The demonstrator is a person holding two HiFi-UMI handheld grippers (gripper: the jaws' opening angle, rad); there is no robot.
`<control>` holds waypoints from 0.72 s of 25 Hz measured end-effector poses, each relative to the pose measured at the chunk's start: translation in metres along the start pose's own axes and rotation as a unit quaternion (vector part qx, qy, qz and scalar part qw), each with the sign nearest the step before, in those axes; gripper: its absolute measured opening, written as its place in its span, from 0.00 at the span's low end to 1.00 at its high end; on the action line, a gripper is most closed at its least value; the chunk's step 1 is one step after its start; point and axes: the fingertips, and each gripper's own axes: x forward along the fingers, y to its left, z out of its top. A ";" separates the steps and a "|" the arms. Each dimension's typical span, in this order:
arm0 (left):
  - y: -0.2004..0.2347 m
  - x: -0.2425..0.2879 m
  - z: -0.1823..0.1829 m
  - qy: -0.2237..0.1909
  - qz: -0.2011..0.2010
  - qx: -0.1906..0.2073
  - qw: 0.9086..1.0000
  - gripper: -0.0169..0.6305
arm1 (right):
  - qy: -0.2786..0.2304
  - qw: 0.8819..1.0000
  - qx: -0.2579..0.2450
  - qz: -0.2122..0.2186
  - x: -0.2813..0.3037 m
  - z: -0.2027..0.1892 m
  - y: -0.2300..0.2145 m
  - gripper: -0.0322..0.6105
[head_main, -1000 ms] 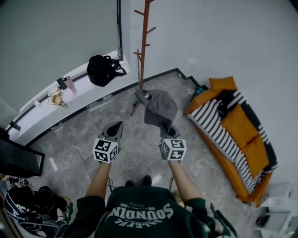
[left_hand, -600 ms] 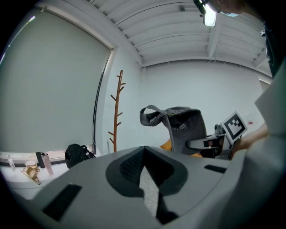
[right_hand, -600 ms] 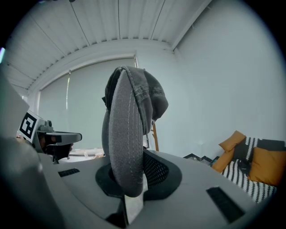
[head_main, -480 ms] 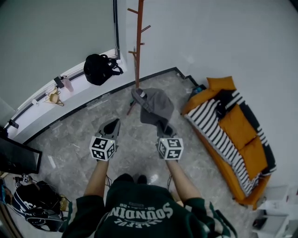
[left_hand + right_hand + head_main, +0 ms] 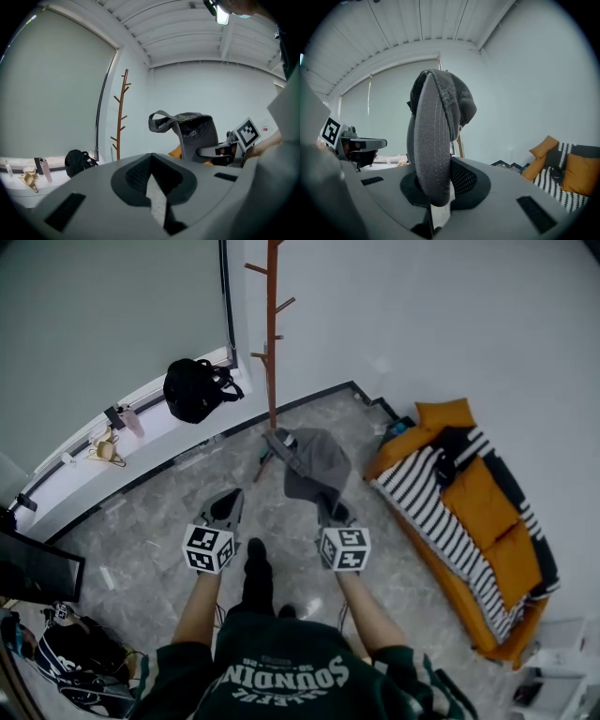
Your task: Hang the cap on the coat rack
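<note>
A grey cap (image 5: 314,460) hangs upward from my right gripper (image 5: 330,507), which is shut on its brim. In the right gripper view the brim (image 5: 433,154) stands edge-on between the jaws and the crown rises above it. The wooden coat rack (image 5: 272,334) stands at the wall beyond the cap, apart from it. It also shows in the left gripper view as a thin coat rack (image 5: 121,117) left of the cap (image 5: 192,133). My left gripper (image 5: 225,507) is level with the right one, shut with nothing in it (image 5: 151,161).
A black backpack (image 5: 192,390) sits on the window ledge left of the rack, with small items (image 5: 108,442) further along. An orange sofa with a striped blanket (image 5: 469,512) fills the right side. Bags (image 5: 75,662) lie at the lower left. One foot (image 5: 255,554) is forward.
The person has stepped forward, with a foot now showing between the grippers. The rack and backpack have slid left in view. Both grippers keep their pose, and the cap stays held.
</note>
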 end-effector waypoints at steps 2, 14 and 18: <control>0.006 0.016 0.004 -0.001 -0.005 0.002 1.000 0.03 | 0.002 1.000 0.003 -0.002 0.015 0.003 -0.008 0.09; 0.099 0.138 0.045 -0.008 -0.025 0.004 1.000 0.03 | -0.006 1.000 0.004 -0.013 0.155 0.062 -0.041 0.09; 0.138 0.180 0.066 -0.009 -0.036 0.008 0.999 0.03 | -0.007 1.000 0.009 -0.017 0.204 0.085 -0.047 0.09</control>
